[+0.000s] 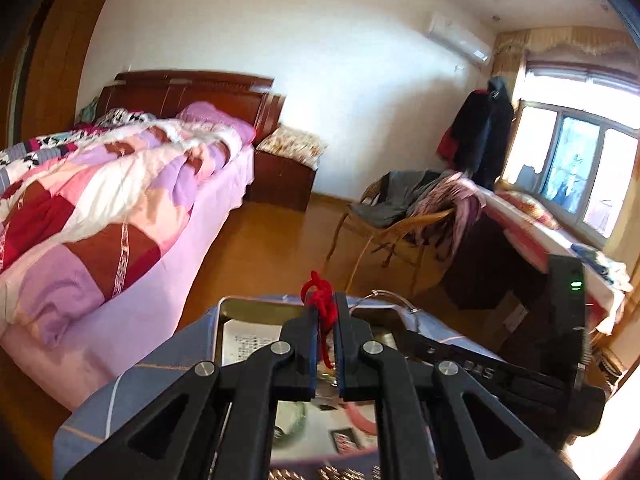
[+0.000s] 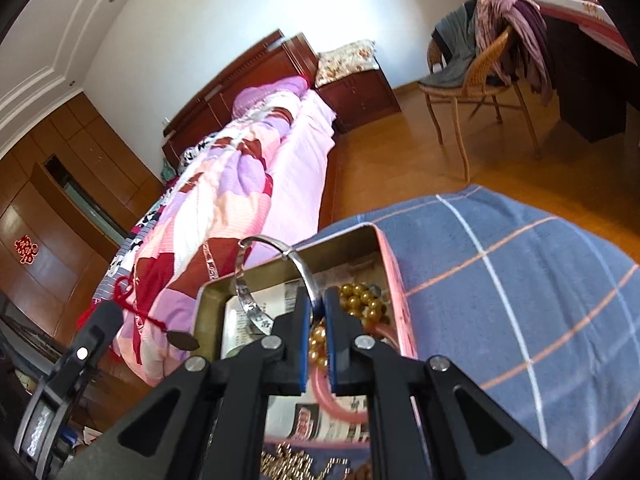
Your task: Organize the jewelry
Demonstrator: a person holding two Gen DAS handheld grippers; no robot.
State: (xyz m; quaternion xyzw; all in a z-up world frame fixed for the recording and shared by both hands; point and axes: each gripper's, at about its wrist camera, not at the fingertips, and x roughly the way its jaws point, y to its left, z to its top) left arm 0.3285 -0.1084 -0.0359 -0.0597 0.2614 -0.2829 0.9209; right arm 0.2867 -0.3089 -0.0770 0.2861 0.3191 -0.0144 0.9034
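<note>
My left gripper (image 1: 323,312) is shut on a red knotted cord (image 1: 320,300) and holds it above the open metal tin (image 1: 240,306). In the right wrist view the red cord (image 2: 134,300) hangs with a dark pendant (image 2: 184,340) at the left of the tin (image 2: 344,240). My right gripper (image 2: 316,304) is shut on a silver bangle (image 2: 280,248), lifted over the tin. The tin holds gold beads (image 2: 360,298), a pink bangle (image 2: 332,400) and printed paper (image 2: 248,328). The silver bangle also shows in the left wrist view (image 1: 396,298).
The tin sits on a blue checked cloth (image 2: 500,280). Gold chain pieces (image 2: 296,460) lie on the cloth in front of the tin. A bed (image 1: 120,200) stands to the left, a wicker chair (image 1: 392,220) with clothes and a desk (image 1: 520,240) to the right.
</note>
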